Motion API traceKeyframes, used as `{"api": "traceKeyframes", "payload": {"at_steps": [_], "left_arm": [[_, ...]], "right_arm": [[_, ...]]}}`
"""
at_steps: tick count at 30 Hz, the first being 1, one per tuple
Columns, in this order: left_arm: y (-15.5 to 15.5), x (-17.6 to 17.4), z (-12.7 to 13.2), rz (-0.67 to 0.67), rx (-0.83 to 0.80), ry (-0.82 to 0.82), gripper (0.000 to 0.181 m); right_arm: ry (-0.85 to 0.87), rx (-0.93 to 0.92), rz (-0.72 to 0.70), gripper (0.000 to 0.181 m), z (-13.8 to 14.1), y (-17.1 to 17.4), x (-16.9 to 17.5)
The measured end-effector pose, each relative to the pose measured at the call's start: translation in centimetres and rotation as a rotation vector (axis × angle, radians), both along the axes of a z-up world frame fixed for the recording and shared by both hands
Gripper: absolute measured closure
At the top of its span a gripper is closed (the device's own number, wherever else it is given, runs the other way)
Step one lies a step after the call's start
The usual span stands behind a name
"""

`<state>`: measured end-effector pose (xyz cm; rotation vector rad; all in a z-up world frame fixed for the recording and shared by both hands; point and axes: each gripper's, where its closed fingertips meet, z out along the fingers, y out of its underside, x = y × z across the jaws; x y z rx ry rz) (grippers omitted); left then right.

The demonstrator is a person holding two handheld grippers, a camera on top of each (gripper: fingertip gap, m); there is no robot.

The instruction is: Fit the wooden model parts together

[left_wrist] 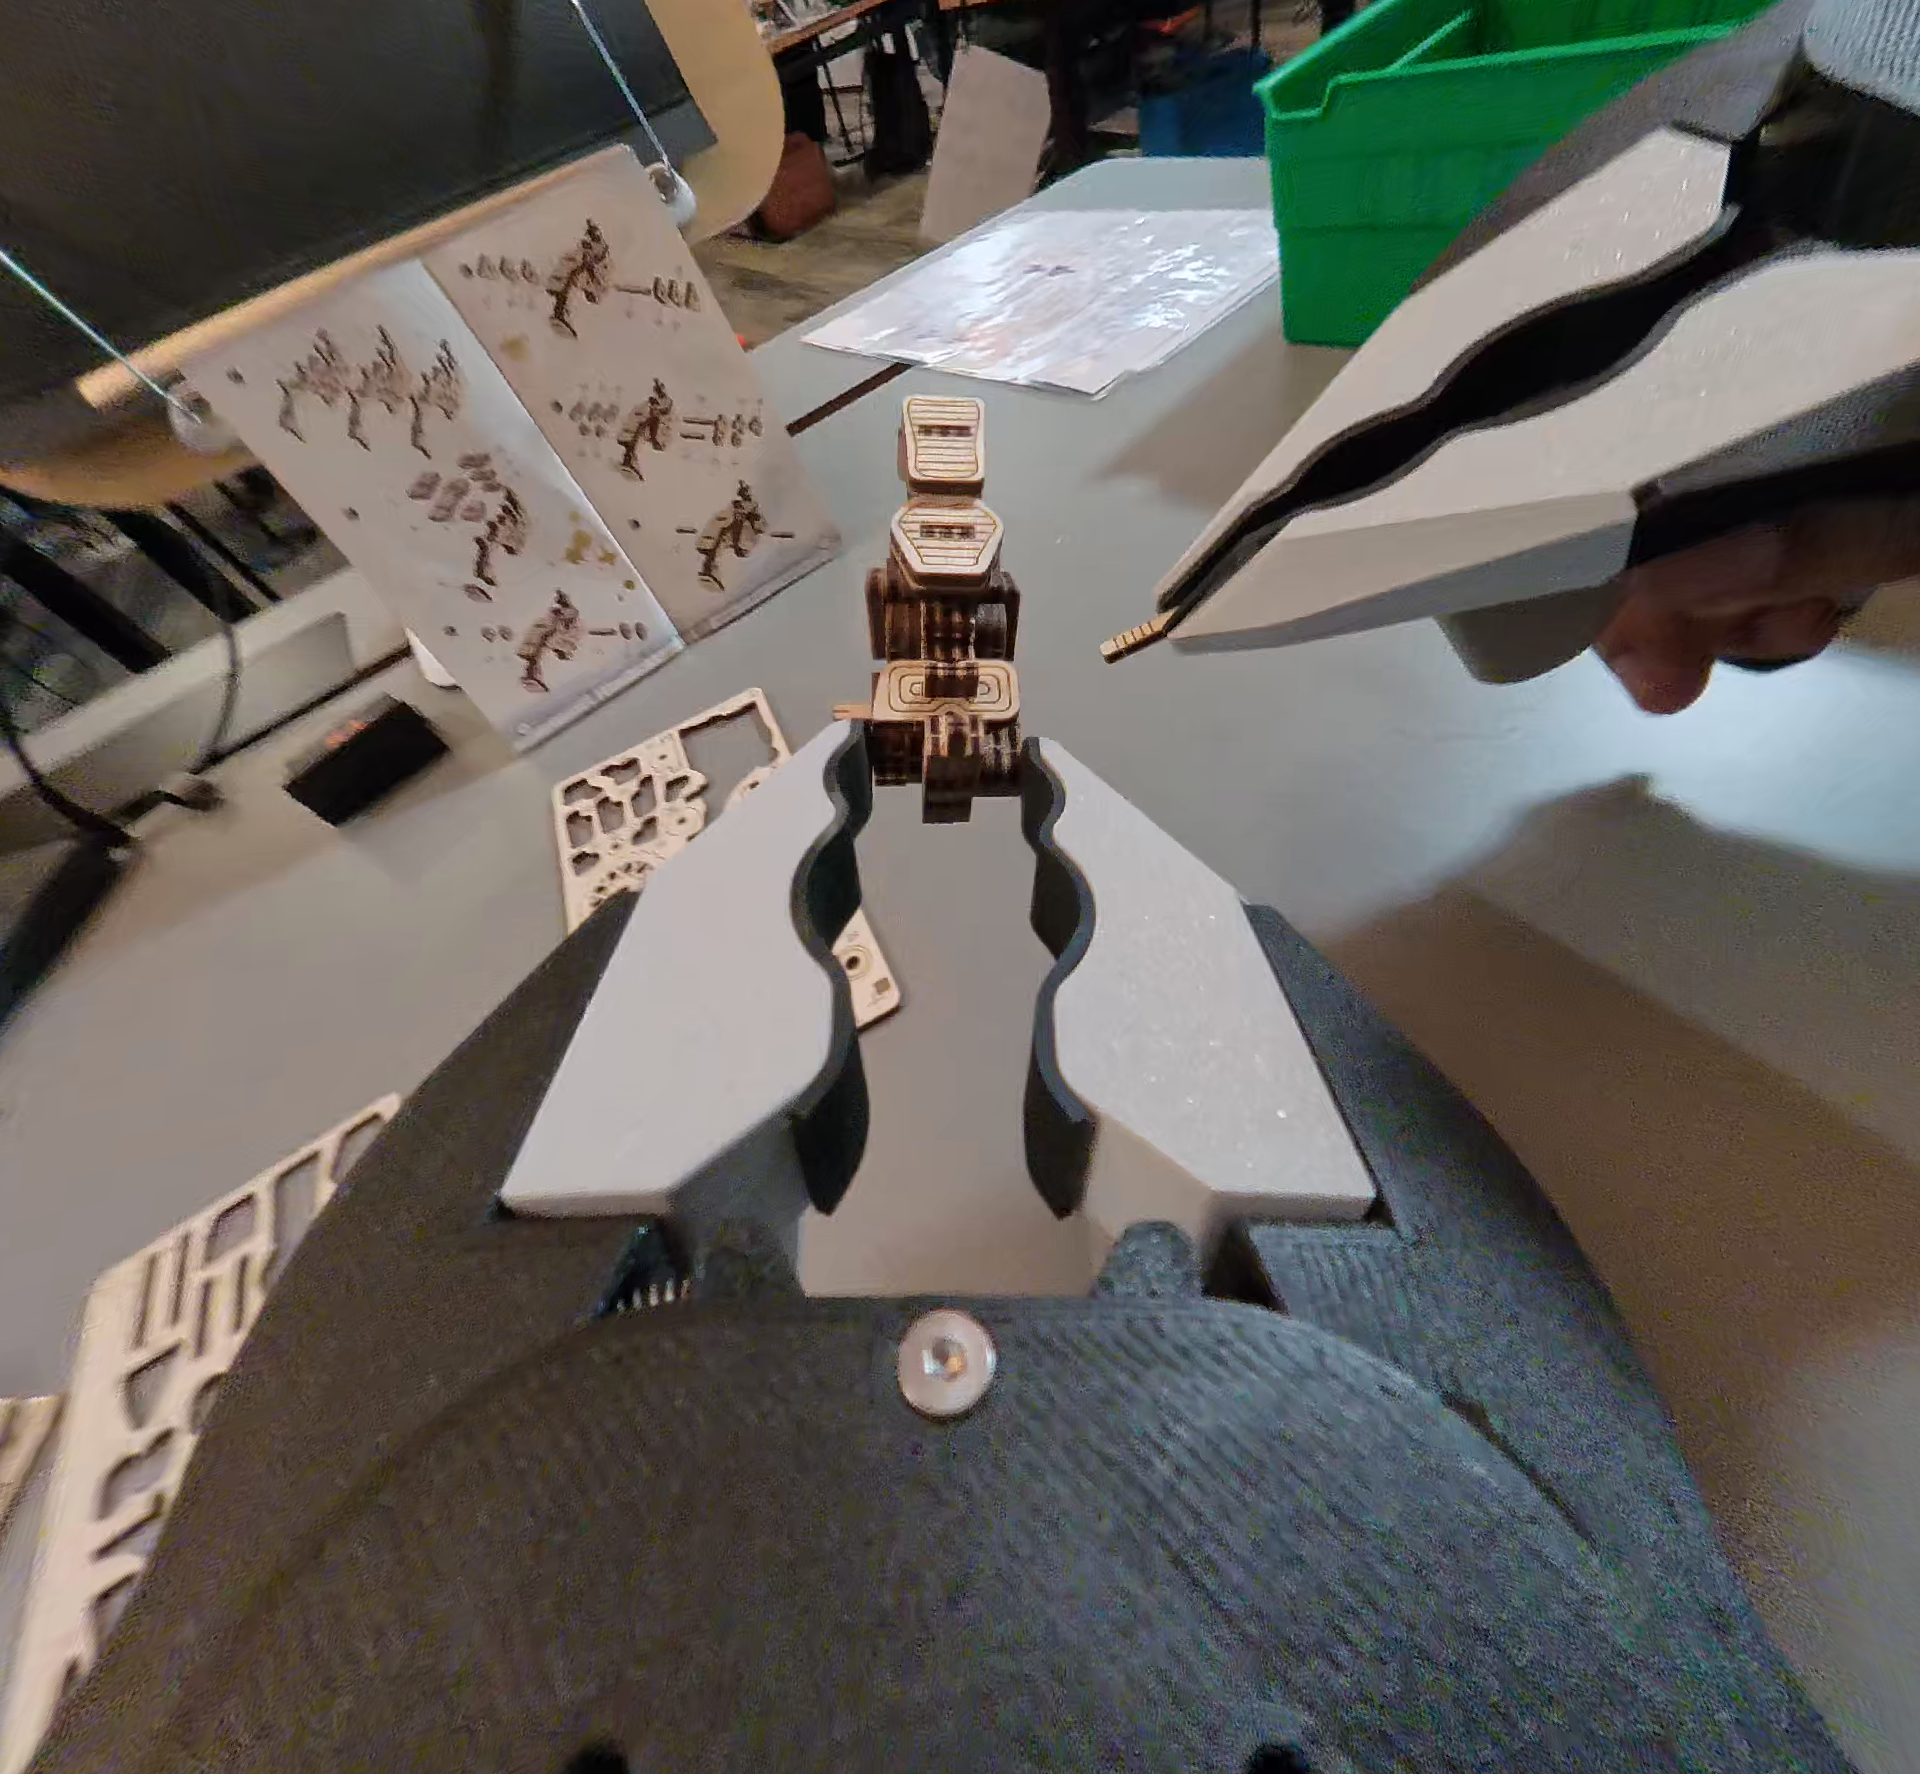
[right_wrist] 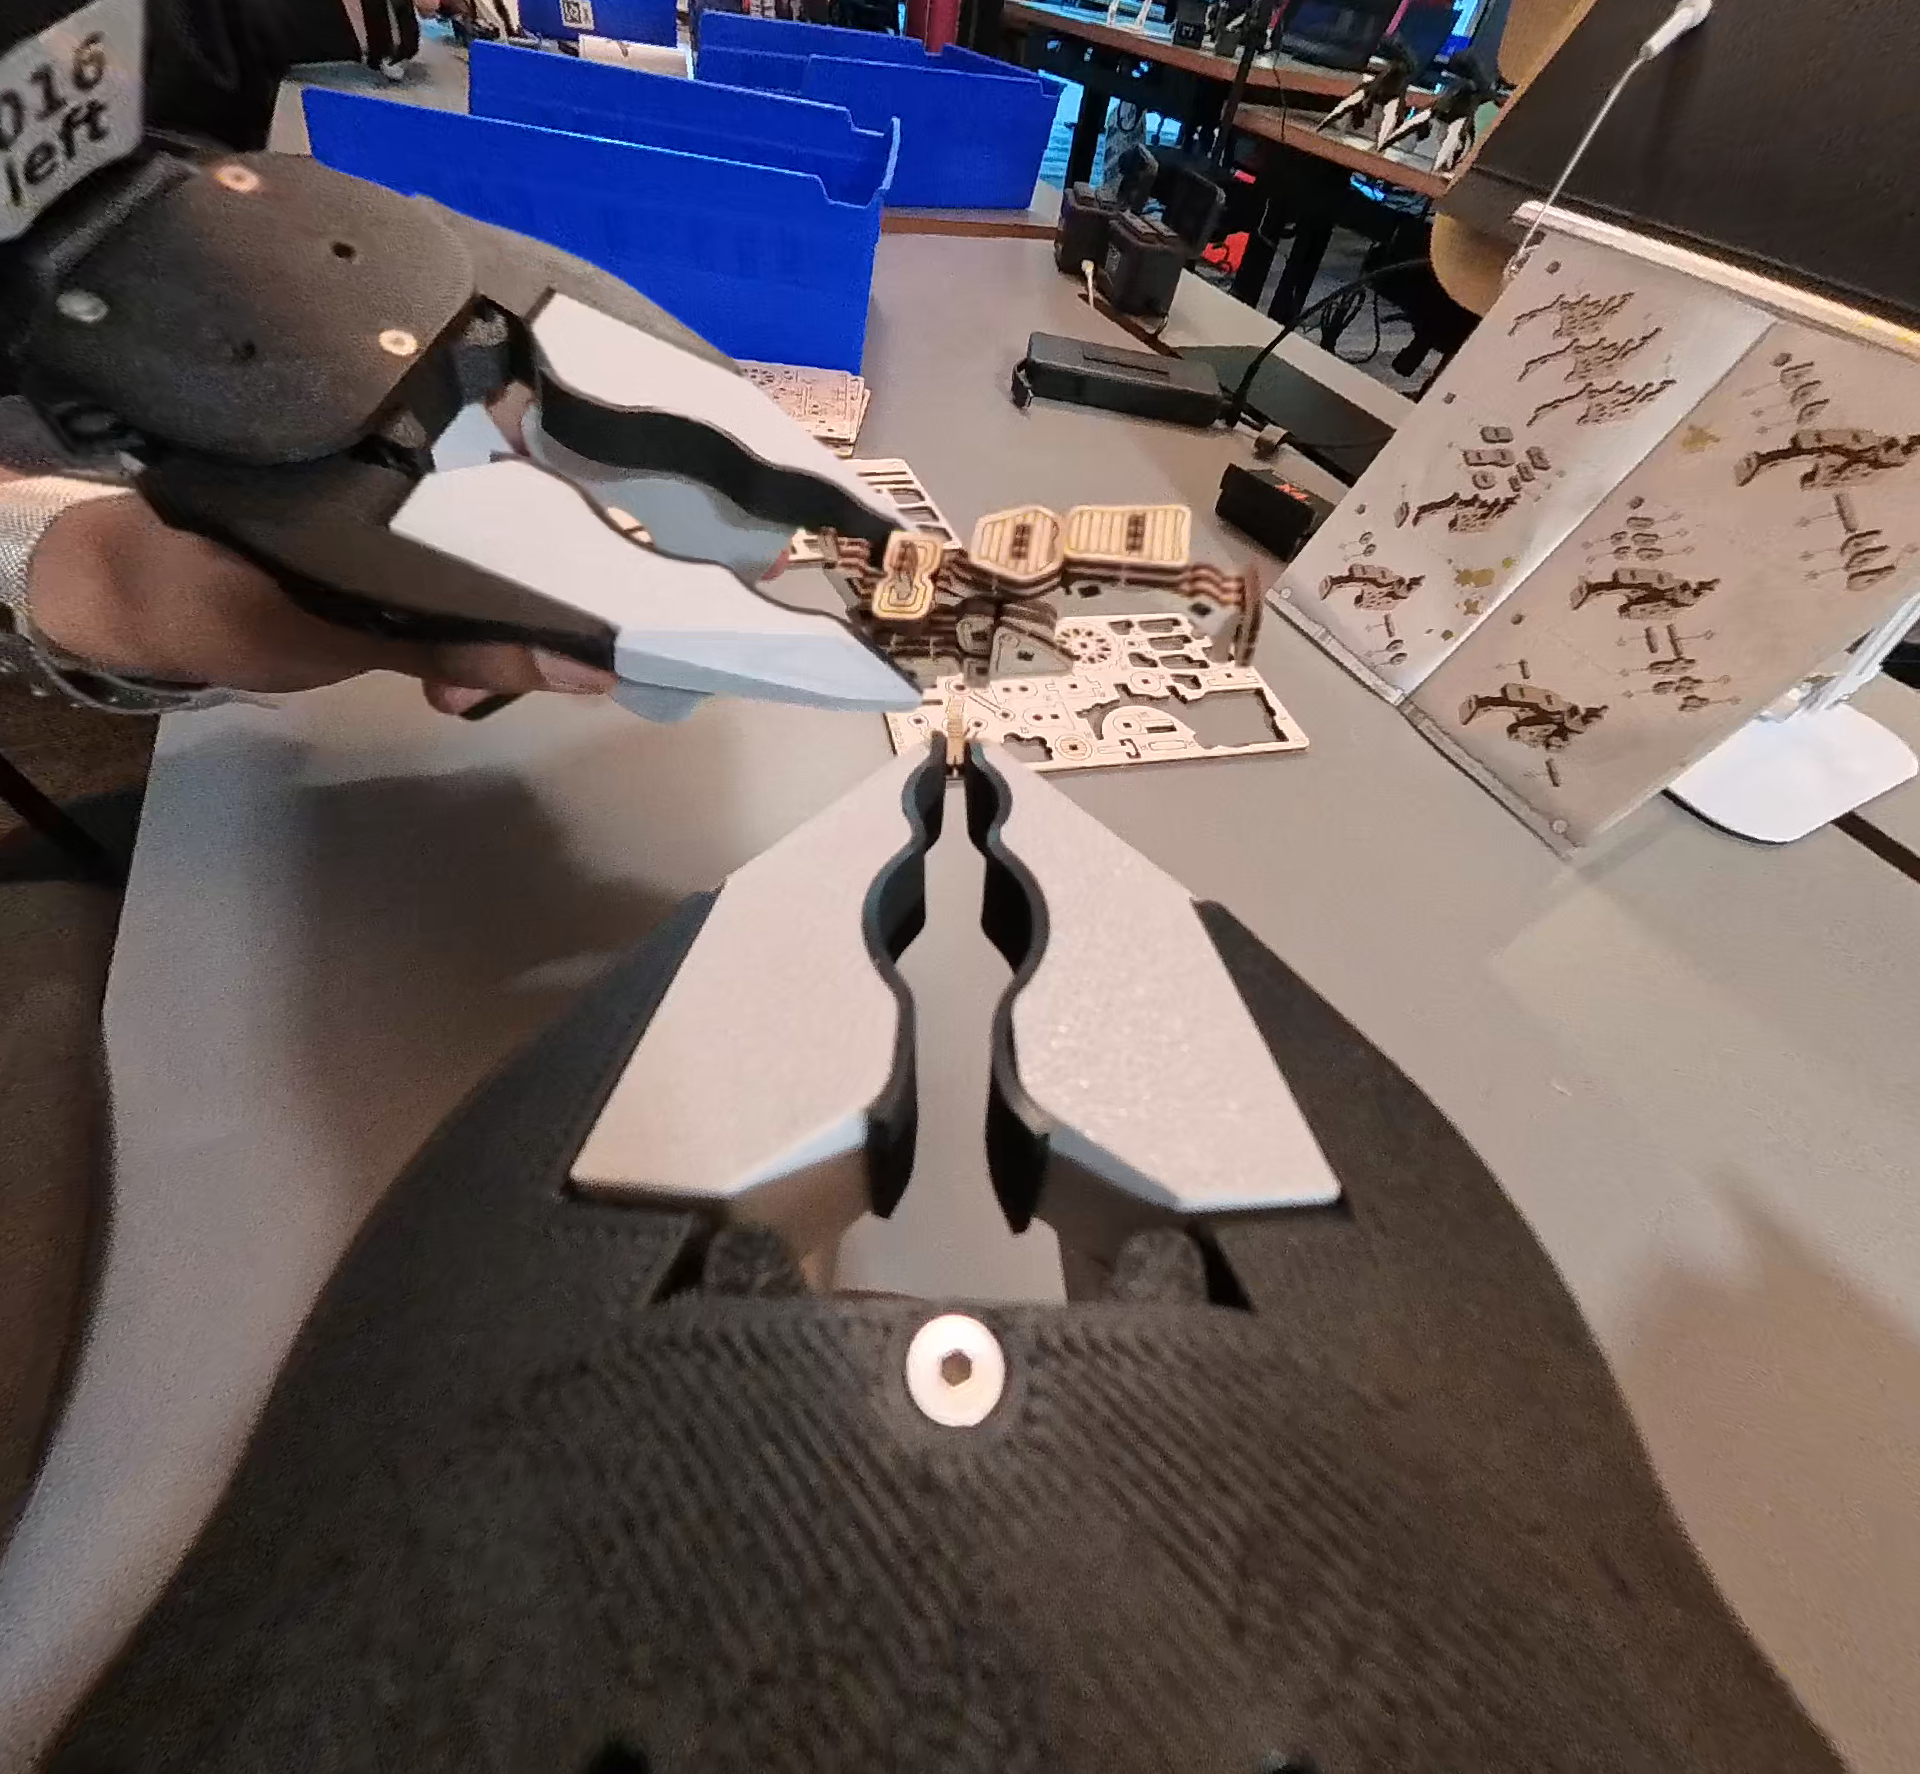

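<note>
The wooden model (left_wrist: 940, 623) is a long, partly built piece of layered brown plywood with pale engraved plates. My left gripper (left_wrist: 945, 750) is shut on its near end and holds it above the grey table (left_wrist: 1299, 851). In the right wrist view the model (right_wrist: 1081, 571) sticks out to the right of the left gripper (right_wrist: 902, 610). My right gripper (right_wrist: 956, 760) is shut on a small wooden pin (right_wrist: 954, 725). In the left wrist view the right gripper (left_wrist: 1169, 621) comes in from the right. The pin (left_wrist: 1132, 641) points at the model's side with a short gap between them.
An instruction sheet on a white stand (left_wrist: 499, 477) (right_wrist: 1610, 561) is beyond the model. Punched-out wooden part sheets (left_wrist: 665, 810) (right_wrist: 1122, 716) lie flat under it. A green bin (left_wrist: 1455, 135), a plastic bag (left_wrist: 1049, 301), blue bins (right_wrist: 644, 197) and a black box (right_wrist: 1122, 379) are farther back. Some 4 centimetres of space lies between my two pairs of fingers.
</note>
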<state>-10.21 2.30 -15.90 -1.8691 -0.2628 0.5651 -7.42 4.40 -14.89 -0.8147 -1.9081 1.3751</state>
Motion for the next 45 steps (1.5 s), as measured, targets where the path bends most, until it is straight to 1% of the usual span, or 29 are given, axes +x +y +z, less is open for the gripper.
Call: {"api": "traceKeyframes", "payload": {"at_steps": [3,4,6,9,10,12,14,19,30,36,40,45], "left_arm": [[0.0,-0.2,-0.2,-0.014,0.077,-0.153,0.155],[0.1,-0.1,-0.4,-0.028,0.121,-0.252,0.155],[0.4,0.2,-0.8,-0.064,0.239,-0.512,0.155],[0.6,0.3,-1.4,-0.102,0.412,-0.863,0.156],[0.6,0.2,-1.6,-0.108,0.452,-0.946,0.156],[0.5,0.0,-1.8,-0.112,0.506,-1.041,0.156],[0.7,0.1,-1.9,-0.119,0.511,-1.058,0.156],[1.4,0.7,-1.7,-0.135,0.475,-0.994,0.156],[1.8,1.0,-2.5,-0.136,0.524,-1.133,0.156],[2.0,1.1,-2.7,-0.134,0.513,-1.134,0.156],[2.1,1.1,-3.0,-0.122,0.469,-1.078,0.156],[2.2,1.2,-3.1,-0.105,0.363,-0.917,0.156]], "right_arm": [[0.001,0.005,-0.006,0.180,0.0,-0.2,-0.1],[-0.002,0.008,-0.013,0.180,0.0,-0.3,-0.1],[-0.016,0.008,-0.033,0.180,-0.1,-0.2,-0.4],[-0.080,0.012,-0.060,0.180,-0.9,-0.3,-0.7],[-0.099,0.014,-0.067,0.180,-1.2,-0.3,-0.8],[-0.126,0.020,-0.075,0.180,-1.6,-0.3,-0.7],[-0.131,0.024,-0.084,0.180,-1.7,-0.2,-0.8],[-0.175,0.027,-0.091,0.180,-2.4,-0.2,-0.9],[-0.208,0.022,-0.118,0.180,-2.7,-0.1,-1.3],[-0.235,0.023,-0.126,0.180,-3.1,0.0,-1.3],[-0.249,0.026,-0.130,0.180,-3.3,0.1,-1.3],[-0.254,0.040,-0.131,0.180,-3.4,0.2,-1.2]]}}
